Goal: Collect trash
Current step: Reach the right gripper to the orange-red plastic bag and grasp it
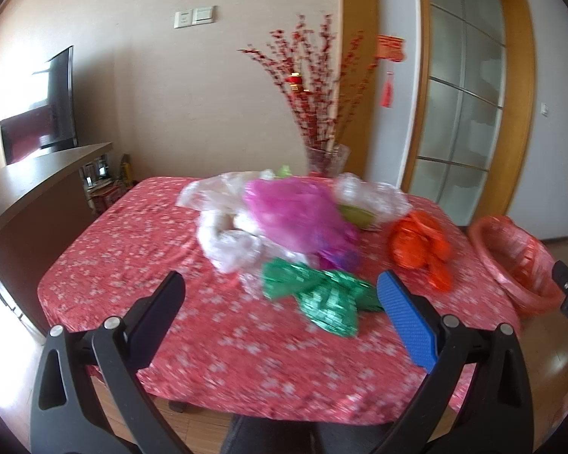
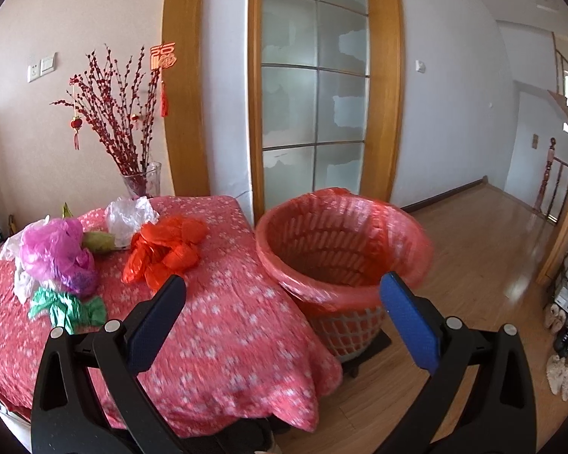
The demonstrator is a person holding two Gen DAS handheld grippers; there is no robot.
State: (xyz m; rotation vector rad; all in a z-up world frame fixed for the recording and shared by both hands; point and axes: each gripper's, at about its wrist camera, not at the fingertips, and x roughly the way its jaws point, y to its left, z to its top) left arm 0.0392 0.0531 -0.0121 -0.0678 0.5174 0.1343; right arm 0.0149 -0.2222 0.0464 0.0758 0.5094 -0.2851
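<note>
Crumpled plastic bags lie on a table with a red floral cloth (image 1: pixel 140 249): a green one (image 1: pixel 322 295) nearest, a pink one (image 1: pixel 295 212), clear ones (image 1: pixel 227 238) and an orange one (image 1: pixel 420 246). My left gripper (image 1: pixel 280 295) is open and empty, above the table's near edge, in front of the green bag. My right gripper (image 2: pixel 284 295) is open and empty, over the table's right side, facing a basket lined with a red bag (image 2: pixel 340 242) on the floor. The same bags show in the right wrist view: green (image 2: pixel 68 308), pink (image 2: pixel 56 253), orange (image 2: pixel 166 249).
A glass vase with red branches (image 1: pixel 325 159) stands at the table's far edge. A dark counter (image 1: pixel 26 189) is to the left. The lined basket (image 1: pixel 515 261) stands right of the table. A glass door (image 2: pixel 314 94) and wooden floor (image 2: pixel 473 265) lie beyond.
</note>
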